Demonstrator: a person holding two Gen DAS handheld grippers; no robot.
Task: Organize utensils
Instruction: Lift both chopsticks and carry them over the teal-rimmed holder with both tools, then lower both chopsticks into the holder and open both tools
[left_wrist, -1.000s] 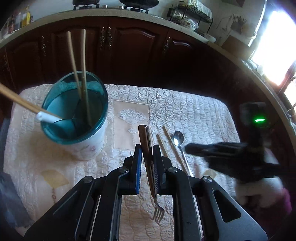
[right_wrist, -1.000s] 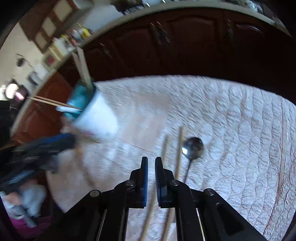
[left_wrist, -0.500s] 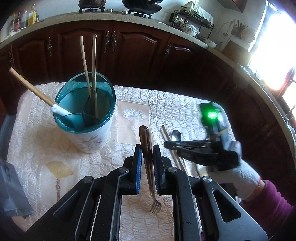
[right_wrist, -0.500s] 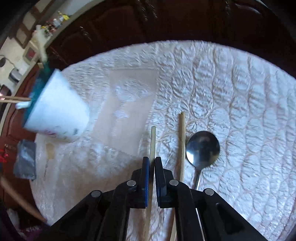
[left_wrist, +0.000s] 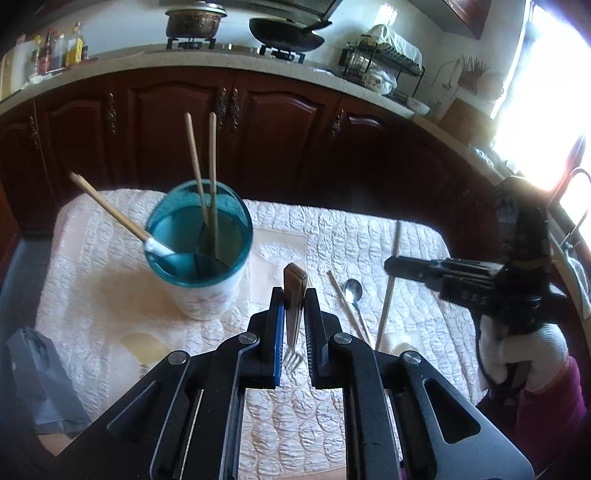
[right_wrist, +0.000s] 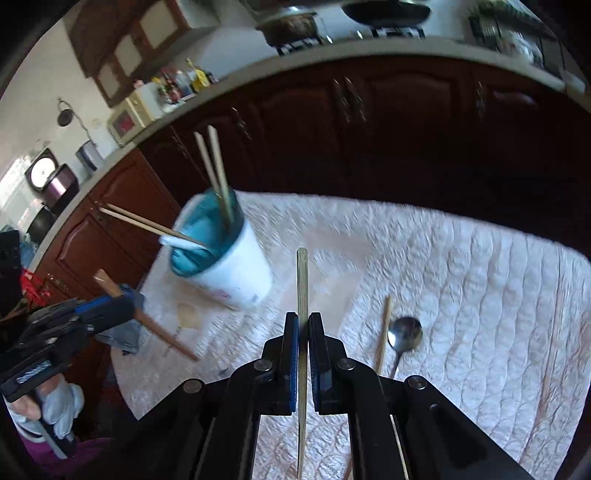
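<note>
A white cloth (left_wrist: 369, 236) covers the table. On it stands a blue cup (left_wrist: 199, 251) with sticks inside. The left gripper (left_wrist: 294, 314) pinches a fork (left_wrist: 294, 295). The right gripper (right_wrist: 303, 332) pinches a chopstick (right_wrist: 302, 288). Another chopstick (right_wrist: 382, 332) and a spoon (right_wrist: 404, 332) lie touching on the cloth.

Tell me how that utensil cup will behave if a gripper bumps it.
The cup is tall with a narrow base, so it may tip. The chopsticks stand high above its rim, and a knock there would probably lever it over. The quilted cloth likely resists sliding.

Dark wood cabinets (left_wrist: 177, 122), pale countertop (left_wrist: 236, 62), glaring window (left_wrist: 546, 110), perhaps sunlit
</note>
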